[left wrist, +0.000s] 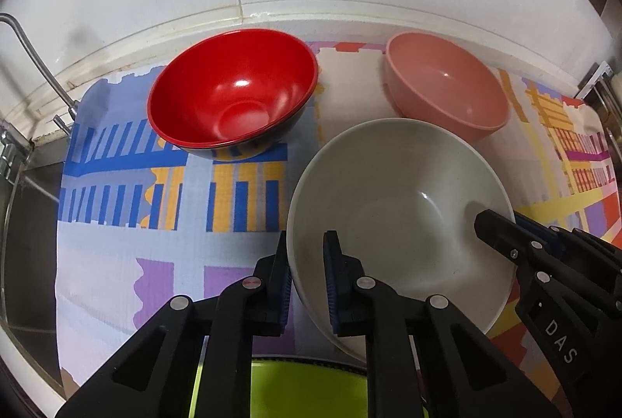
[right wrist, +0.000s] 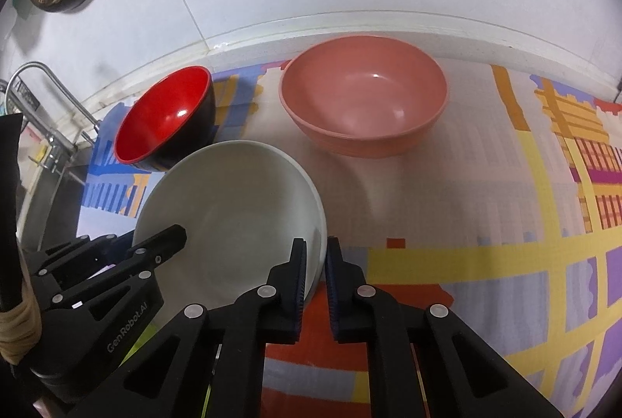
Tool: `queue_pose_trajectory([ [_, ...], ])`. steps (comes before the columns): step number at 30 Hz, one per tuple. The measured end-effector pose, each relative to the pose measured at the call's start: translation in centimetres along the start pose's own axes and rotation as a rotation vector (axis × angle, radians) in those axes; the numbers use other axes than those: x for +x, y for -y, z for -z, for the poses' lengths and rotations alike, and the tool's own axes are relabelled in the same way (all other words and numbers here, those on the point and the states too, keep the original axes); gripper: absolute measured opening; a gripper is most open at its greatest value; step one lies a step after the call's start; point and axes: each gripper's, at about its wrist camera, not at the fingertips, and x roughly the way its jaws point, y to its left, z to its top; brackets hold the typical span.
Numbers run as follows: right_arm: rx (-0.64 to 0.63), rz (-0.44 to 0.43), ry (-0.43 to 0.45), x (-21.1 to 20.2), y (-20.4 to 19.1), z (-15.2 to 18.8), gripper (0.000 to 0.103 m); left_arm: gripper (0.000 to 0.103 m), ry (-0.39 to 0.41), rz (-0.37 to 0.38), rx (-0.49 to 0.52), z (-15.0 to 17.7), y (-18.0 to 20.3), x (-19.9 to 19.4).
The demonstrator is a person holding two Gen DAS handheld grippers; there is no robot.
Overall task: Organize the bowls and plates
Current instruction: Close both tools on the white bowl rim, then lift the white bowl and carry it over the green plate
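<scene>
Through my left wrist camera, my left gripper (left wrist: 307,276) straddles the near-left rim of the white bowl (left wrist: 396,223), fingers seemingly pinching the wall. The red bowl (left wrist: 233,95) and pink bowl (left wrist: 447,84) sit behind on the patterned mat (left wrist: 116,223).

Through my right wrist camera, my right gripper (right wrist: 315,286) clamps the white bowl's (right wrist: 233,208) right rim, tilting it.

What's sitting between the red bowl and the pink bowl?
Nothing but bare patterned cloth separates the red bowl from the pink bowl; the left wrist view shows it.
</scene>
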Motion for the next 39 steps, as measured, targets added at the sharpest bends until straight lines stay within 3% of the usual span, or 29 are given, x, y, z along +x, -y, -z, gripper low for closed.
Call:
queue_pose_trajectory([
  [17,0.016,0.004,0.069,-6.4,2.3,2.2,0.011,0.017,0.049,0.058,0.066,2.7,4.5,-5.5],
  [39,0.141,0.107,0.101,-12.7,9.0,8.9,0.011,0.017,0.018,0.144,0.209,7.7,13.6,-7.6],
])
